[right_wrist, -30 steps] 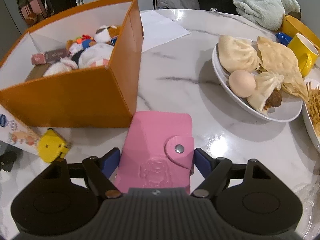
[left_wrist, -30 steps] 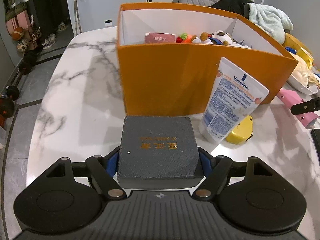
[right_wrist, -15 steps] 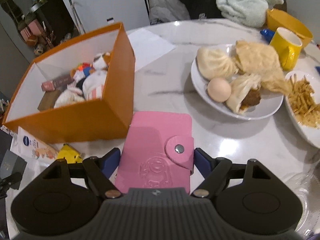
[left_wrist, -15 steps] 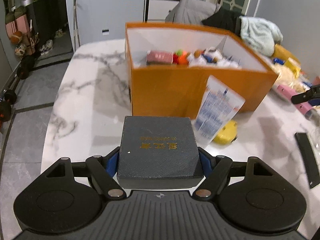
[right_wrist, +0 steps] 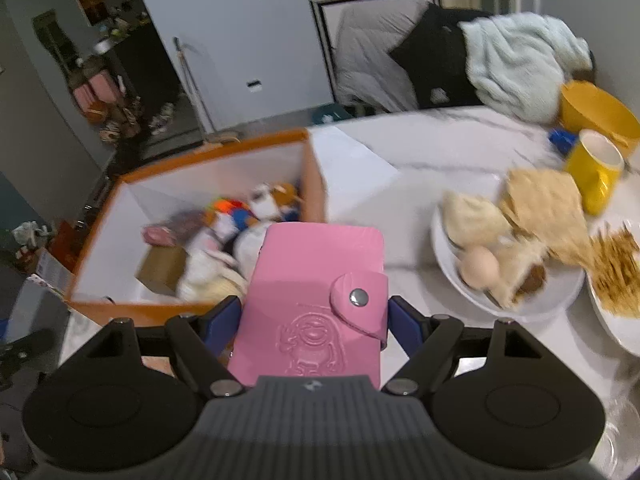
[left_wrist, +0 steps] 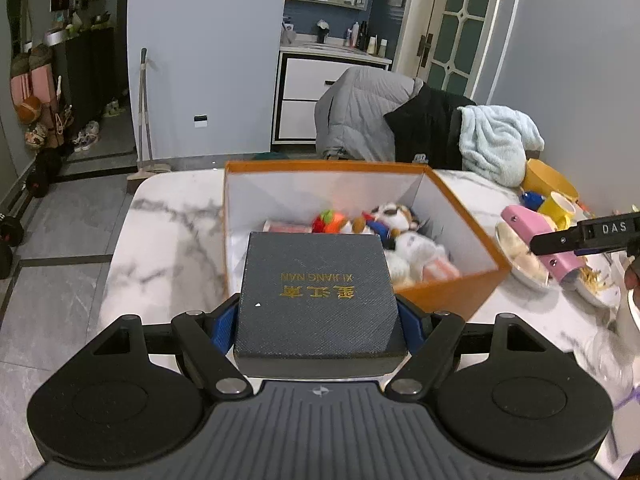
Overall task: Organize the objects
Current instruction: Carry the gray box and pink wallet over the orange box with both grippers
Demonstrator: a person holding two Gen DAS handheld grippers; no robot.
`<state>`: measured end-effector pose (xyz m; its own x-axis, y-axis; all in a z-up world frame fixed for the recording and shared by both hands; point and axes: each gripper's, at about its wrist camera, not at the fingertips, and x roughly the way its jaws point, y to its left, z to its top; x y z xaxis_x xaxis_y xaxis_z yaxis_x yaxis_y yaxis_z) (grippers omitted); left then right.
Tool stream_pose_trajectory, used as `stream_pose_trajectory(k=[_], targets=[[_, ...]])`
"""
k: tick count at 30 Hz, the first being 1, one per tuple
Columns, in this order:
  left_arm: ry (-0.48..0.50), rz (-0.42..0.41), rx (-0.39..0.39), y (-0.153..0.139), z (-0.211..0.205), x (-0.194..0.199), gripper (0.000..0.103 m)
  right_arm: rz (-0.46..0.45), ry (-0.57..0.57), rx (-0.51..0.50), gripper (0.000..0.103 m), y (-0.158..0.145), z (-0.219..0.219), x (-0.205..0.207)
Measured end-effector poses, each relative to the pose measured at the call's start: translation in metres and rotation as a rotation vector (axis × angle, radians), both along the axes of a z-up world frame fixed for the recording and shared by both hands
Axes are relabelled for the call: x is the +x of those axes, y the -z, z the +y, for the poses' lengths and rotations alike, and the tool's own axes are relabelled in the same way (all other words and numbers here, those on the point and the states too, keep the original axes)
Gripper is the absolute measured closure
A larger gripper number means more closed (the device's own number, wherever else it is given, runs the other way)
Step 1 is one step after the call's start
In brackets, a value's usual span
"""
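My left gripper (left_wrist: 318, 326) is shut on a dark blue gift box (left_wrist: 316, 296) with gold lettering, held in the air near the front wall of the orange storage box (left_wrist: 448, 292). A pink snap wallet (right_wrist: 316, 300) sits clamped in my right gripper (right_wrist: 316, 322), raised by the right-hand corner of the same orange box (right_wrist: 314, 176). Inside that box lie plush toys (left_wrist: 404, 232) and small packets. From the left wrist view the right gripper (left_wrist: 576, 236) shows at the right edge with the pink wallet (left_wrist: 532, 232).
On the marble table (right_wrist: 400, 208) stand a white plate of buns and an egg (right_wrist: 500, 256), a plate of fries (right_wrist: 616, 272), a yellow mug (right_wrist: 596, 168) and a yellow bowl (right_wrist: 596, 108). A white paper (right_wrist: 348, 164) lies behind the box. Clothes (left_wrist: 400, 120) drape over chairs beyond.
Both grippers have risen with their loads, so the views now look down into the orange box. The lotion tube and the yellow tape measure have dropped out of the left wrist view.
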<state>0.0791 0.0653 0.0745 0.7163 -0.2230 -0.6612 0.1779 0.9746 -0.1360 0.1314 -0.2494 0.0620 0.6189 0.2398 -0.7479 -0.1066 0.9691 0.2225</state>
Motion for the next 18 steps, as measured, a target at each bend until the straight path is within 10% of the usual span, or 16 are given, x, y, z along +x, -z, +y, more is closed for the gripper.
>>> stream_pose_trajectory(k=[18], targets=[[-0.038,0.073,0.069,0.023,-0.022,0.085,0.013,-0.045,-0.089,-0.051,0.023,0.0,0.075,0.071]])
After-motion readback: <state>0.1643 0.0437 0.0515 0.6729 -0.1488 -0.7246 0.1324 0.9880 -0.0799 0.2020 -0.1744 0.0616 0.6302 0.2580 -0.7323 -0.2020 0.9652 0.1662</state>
